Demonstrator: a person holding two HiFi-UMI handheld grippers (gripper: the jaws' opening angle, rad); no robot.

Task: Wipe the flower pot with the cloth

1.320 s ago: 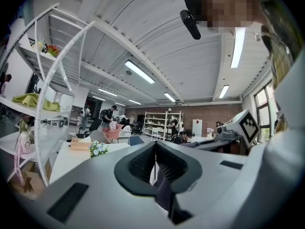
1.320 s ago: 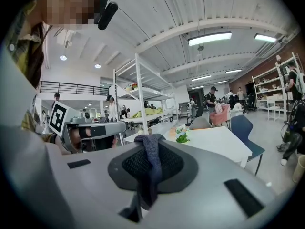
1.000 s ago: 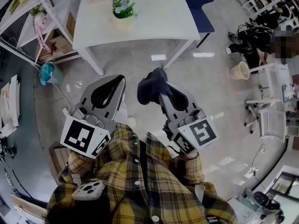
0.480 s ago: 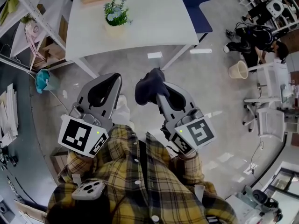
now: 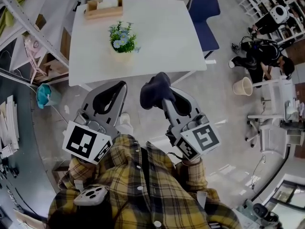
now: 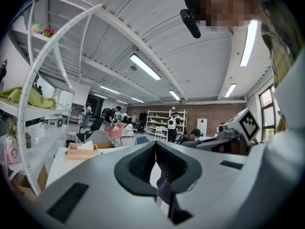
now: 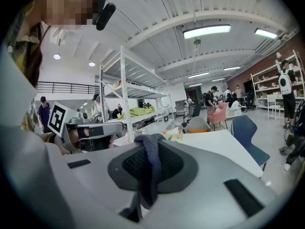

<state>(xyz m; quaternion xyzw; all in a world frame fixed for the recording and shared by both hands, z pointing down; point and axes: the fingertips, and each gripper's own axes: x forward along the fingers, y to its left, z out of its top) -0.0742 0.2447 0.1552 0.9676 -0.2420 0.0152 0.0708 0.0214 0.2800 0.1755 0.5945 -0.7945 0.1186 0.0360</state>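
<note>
1. Just short of a white table [image 5: 167, 37] in an open workshop, a person in a yellow plaid shirt [image 5: 138, 185] holds two grippers out side by side above the grey floor [image 5: 224, 113].
2. The right gripper [image 5: 160, 92] is clamped on a dark blue cloth [image 5: 151, 89]. The cloth bunches over the tips, and in the right gripper view a fold hangs down between the pads.
3. The left gripper [image 5: 122, 84] has its jaws pressed together, with nothing between them.
4. The flower pot [image 5: 121, 56], pale and holding a small green plant with light blossoms, stands upright on the near-left part of the table. It is well apart from both grippers and the cloth does not touch it.
5. A wooden tissue box [image 5: 102, 8] sits at the table's far-left edge, and a blue chair [image 5: 202, 8] stands by the far-right corner.
6. White metal shelving [image 5: 28, 27] runs along the left side of the room.
</note>
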